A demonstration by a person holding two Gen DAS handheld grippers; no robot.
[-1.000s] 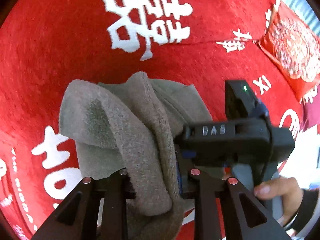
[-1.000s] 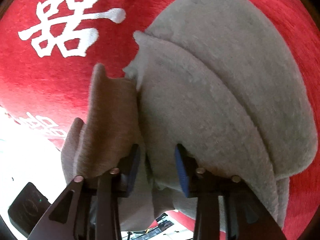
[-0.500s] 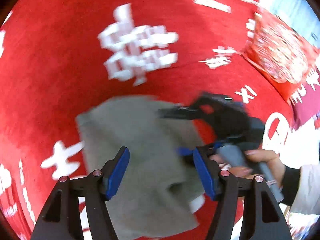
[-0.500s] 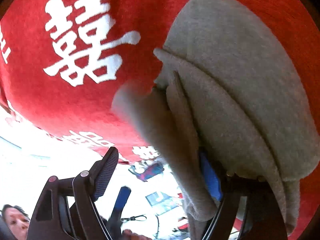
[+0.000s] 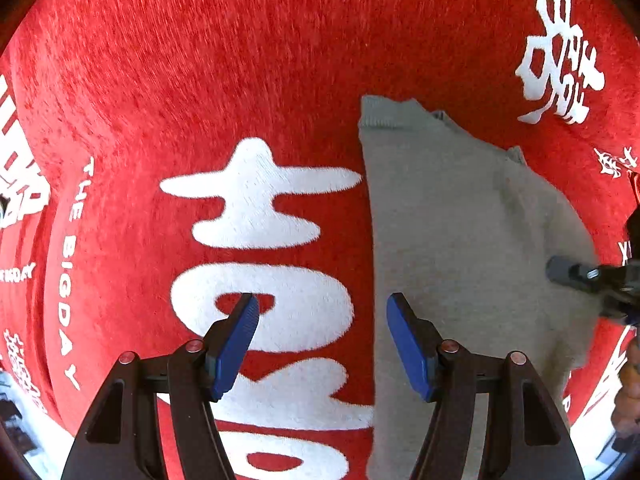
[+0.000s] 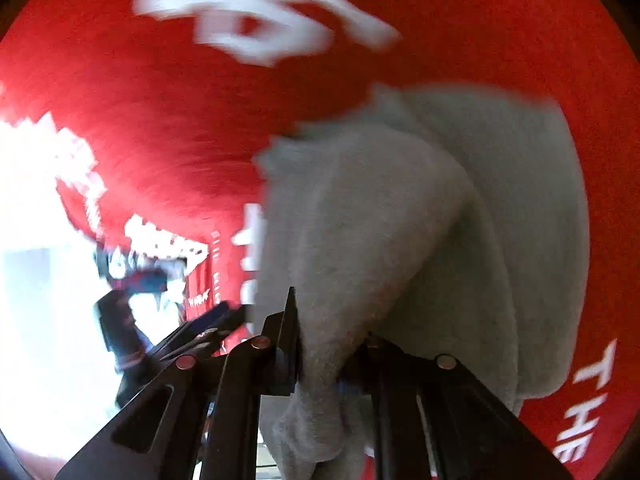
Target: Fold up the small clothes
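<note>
We judge the grey garment (image 5: 460, 248) soft, light, floppy; right gripper (image 6: 332, 364) pinches its edge; left gripper (image 5: 322, 344), lower centre, spread wide.

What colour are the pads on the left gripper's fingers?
Blue, on black fingers. The pads show best in the left wrist view, open above the red cloth.

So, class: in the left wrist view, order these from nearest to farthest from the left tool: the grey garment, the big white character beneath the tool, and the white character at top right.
1. Big white character: directly under the left tool.
2. Grey garment: just right; nearly tied with 1.
3. White character at top right: far corner of the red cloth.
</note>
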